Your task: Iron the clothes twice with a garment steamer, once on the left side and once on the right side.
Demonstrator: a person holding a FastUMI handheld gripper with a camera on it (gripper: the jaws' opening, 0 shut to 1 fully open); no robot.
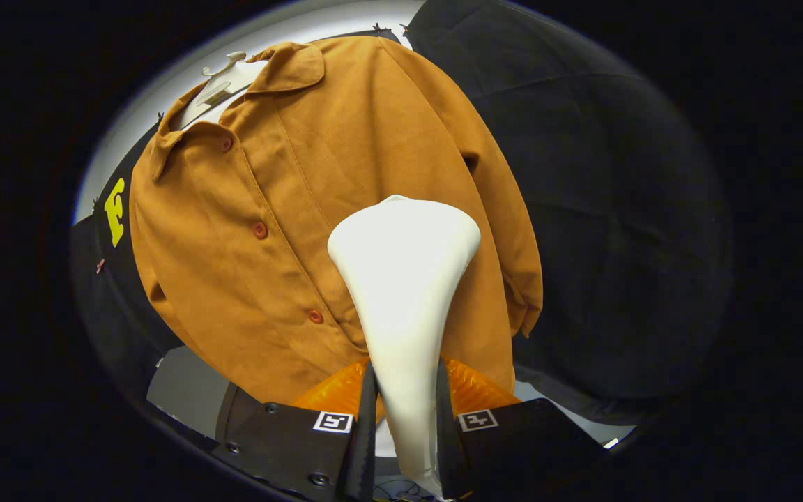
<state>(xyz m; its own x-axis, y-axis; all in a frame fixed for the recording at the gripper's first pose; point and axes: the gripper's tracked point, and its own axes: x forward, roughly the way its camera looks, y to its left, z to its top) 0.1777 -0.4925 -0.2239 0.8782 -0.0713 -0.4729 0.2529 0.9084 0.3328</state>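
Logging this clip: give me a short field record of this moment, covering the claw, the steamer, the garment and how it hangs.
claw: claw, both fingers pressing on the steamer's neck
held tool: white garment steamer, wide head pointing away from the claw, over the shirt front
garment: brown button-up shirt, buttoned, collar at the top
support: white hanger inside the collar
steamer position: beside the button placket, on the side toward the sleeve
contact with the fabric: cannot tell
backdrop: black cloth

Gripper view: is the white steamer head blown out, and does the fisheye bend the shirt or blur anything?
Gripper view: the white plastic steamer head, clamped in the hand-held gripper, is glare-bright with little surface detail; the mustard-brown button-up shirt bulges from fisheye distortion yet stays sharp, seams and buttons crisp.
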